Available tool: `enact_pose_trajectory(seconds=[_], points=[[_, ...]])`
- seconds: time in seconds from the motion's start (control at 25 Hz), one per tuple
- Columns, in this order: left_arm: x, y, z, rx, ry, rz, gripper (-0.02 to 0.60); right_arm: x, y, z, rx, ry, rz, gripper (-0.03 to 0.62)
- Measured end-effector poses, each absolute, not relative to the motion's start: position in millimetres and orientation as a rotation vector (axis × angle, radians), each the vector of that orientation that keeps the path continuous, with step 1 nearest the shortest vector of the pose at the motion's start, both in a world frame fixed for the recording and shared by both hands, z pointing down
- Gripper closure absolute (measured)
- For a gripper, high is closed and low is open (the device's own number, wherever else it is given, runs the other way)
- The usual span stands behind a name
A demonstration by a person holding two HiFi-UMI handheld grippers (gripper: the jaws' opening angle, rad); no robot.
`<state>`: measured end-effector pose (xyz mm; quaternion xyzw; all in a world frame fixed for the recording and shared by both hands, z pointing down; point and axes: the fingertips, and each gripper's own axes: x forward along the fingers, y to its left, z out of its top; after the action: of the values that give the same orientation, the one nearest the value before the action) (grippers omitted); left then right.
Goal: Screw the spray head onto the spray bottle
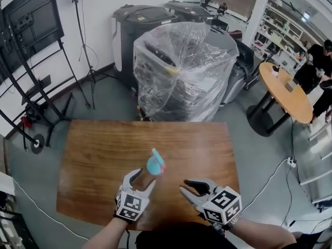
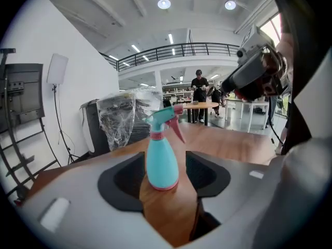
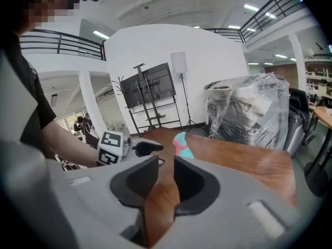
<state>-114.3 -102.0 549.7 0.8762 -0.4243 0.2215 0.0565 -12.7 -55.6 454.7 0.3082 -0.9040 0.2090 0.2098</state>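
Teal spray bottle (image 1: 154, 166), upright, is bracketed ungripped by the 2 parted jaws of left gripper (image 1: 142, 179); right gripper (image 1: 184, 186), beside bottle, is held ajar, empty.

— What sort of place is this, a home?

— No. It's a big open lab or workshop hall. A railed gallery (image 2: 171, 50) runs round an upper level, with round ceiling lights (image 2: 164, 3) above it.

— And at floor level?

— A screen on a wheeled stand (image 1: 31, 19), a lamp on a tripod (image 1: 78, 14), and a stack of gear wrapped in clear film (image 1: 181, 71) beside dark grey machines (image 1: 140, 30).

— Any furniture?

— A wooden counter (image 1: 104, 160), a round table (image 1: 285, 90) with people standing (image 1: 311, 66) by it, stocked shelves (image 1: 282, 32) behind, and a white cable (image 1: 270, 183) trailing over the grey floor.
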Motion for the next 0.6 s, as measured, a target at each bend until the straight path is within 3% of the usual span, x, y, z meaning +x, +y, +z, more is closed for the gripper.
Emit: enact_pose_trajectory(seconds=[0.28,0.6], points=[[-92.8,-67.1,478.9,2.638,-1.301,0.386,0.556,-40.7,-54.7,450.5,0.811,-2.603,0.502,0.602],[-67.3,-49.3,445.7,2.553,-1.239,0.289,0.571,-48.5,-54.0,448.6,0.799,-2.630,0.455,0.603]])
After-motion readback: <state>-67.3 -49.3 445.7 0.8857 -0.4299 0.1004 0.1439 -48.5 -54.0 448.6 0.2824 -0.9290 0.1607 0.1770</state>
